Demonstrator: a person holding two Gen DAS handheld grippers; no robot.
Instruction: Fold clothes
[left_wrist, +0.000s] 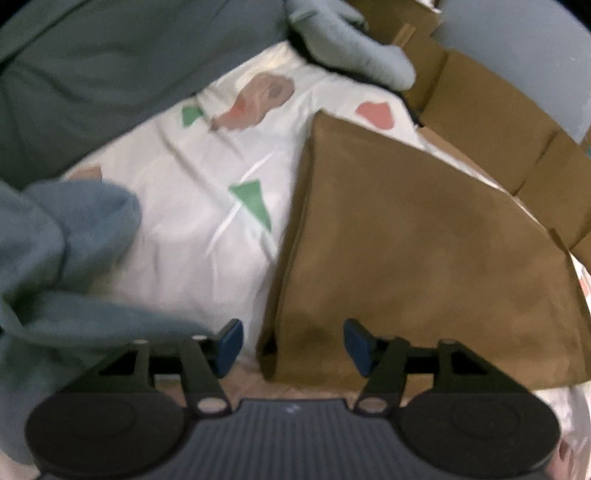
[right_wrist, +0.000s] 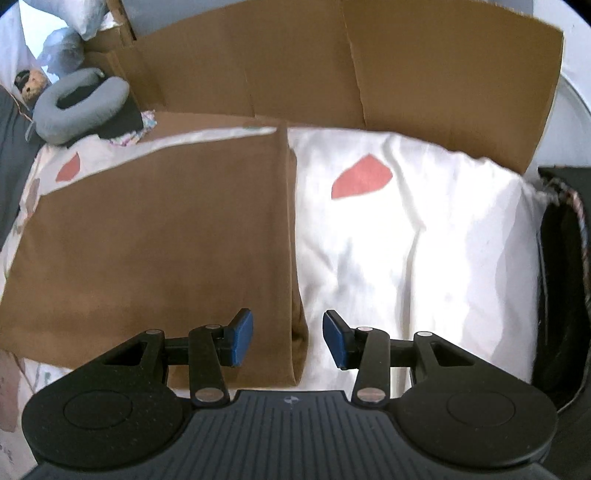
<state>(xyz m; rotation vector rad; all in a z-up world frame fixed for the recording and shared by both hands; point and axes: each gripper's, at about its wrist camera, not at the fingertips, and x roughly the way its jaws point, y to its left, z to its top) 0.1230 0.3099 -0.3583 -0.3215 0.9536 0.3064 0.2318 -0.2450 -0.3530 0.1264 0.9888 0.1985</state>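
Both tools agape at brown garment (right_wrist: 155, 240) edges

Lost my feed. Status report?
Left gripper open, right gripper open. Brown garment folded flat on bedsheet. Blue garment heaped left.

The brown garment (right_wrist: 155, 236) is matt cloth, smooth and faintly suede-like, lying flat on a white sheet (right_wrist: 406, 258) of thin, creased fabric with a slight sheen and flat printed patches. Near the sheet's left edge a blue garment (left_wrist: 62, 236) looks soft and fleecy. At the far edge, cardboard (right_wrist: 332, 66) is dull and plain; the neck pillow (right_wrist: 74, 107) is matt grey fabric. Both grippers are matt black plastic with bright metal pins and blue rubbery pads (right_wrist: 242, 338).
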